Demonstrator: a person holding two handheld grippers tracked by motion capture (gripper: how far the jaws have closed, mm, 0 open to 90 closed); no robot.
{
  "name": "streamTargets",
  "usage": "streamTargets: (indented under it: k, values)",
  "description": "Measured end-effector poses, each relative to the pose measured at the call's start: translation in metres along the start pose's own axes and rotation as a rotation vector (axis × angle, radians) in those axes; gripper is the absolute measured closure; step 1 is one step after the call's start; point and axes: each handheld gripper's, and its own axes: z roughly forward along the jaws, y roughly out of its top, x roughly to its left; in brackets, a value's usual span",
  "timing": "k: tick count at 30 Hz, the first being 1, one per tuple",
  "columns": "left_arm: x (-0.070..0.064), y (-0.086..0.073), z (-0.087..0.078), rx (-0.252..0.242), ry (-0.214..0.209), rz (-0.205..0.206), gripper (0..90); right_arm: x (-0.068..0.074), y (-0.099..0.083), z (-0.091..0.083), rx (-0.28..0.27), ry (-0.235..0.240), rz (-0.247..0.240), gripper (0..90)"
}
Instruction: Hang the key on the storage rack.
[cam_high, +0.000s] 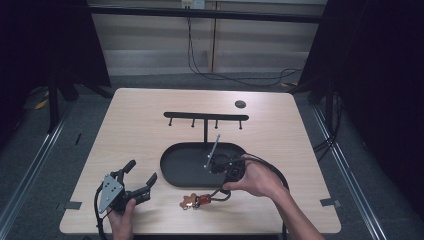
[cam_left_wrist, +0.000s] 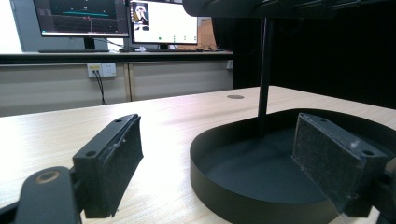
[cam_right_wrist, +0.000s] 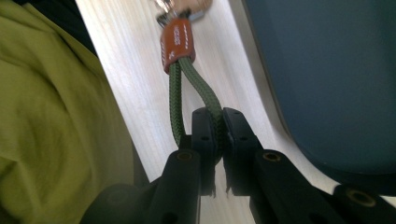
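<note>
Counter (cam_high: 150, 125): pale wood, rounded corners, a small dark round cap (cam_high: 240, 104) near its far edge.
Stand (cam_high: 206, 118): black crossbar with pegs on a post, rising from an oval black tray (cam_high: 175, 167) at mid-counter.
Left gripper (cam_high: 141, 177): near front-left corner, jaws spread wide, holding nothing; the tray rim lies just ahead of it.
Right gripper (cam_right_wrist: 218, 135): at the tray's near right rim, jaws clamped on a green cord loop (cam_right_wrist: 191, 93).
Keyring (cam_high: 192, 201): on the counter just before the tray; brown sleeve (cam_right_wrist: 175, 44) binds the cord.
</note>
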Motion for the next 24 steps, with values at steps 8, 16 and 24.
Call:
streamTargets:
  k: [8,16,24]
  values:
    - [0.000,0.000,0.000,0.000,-0.001,-0.004,15.6,0.003,0.012,-0.019,-0.003,-0.015,-0.005,84.1]
    - [0.000,0.000,0.000,0.000,-0.004,-0.006,15.6,0.005,0.021,-0.033,0.009,0.001,-0.030,84.1]
    - [0.000,0.000,0.000,0.000,-0.001,-0.001,15.6,0.004,0.025,-0.046,-0.004,-0.020,-0.044,84.2]
